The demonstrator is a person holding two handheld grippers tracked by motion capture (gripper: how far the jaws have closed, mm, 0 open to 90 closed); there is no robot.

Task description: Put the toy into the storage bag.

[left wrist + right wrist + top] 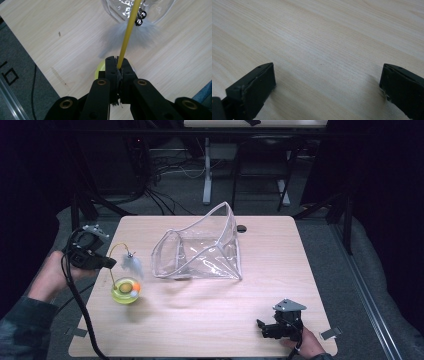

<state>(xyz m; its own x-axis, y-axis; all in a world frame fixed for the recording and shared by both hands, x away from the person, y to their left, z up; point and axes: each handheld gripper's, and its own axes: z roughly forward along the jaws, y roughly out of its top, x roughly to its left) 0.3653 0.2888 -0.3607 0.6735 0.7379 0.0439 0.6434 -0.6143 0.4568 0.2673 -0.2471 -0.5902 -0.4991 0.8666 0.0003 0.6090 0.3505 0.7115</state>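
Slippage risk: thin yellow wand of a feather cat toy is being pinched by the left gripper, right gripper being held spread.

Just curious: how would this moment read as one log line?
left tool: shut on yellow wand | right tool: open, on table | clear bag: open

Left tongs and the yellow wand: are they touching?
Touching. The left gripper view shows the left tongs shut on the yellow wand, which runs out from between the closed jaws.
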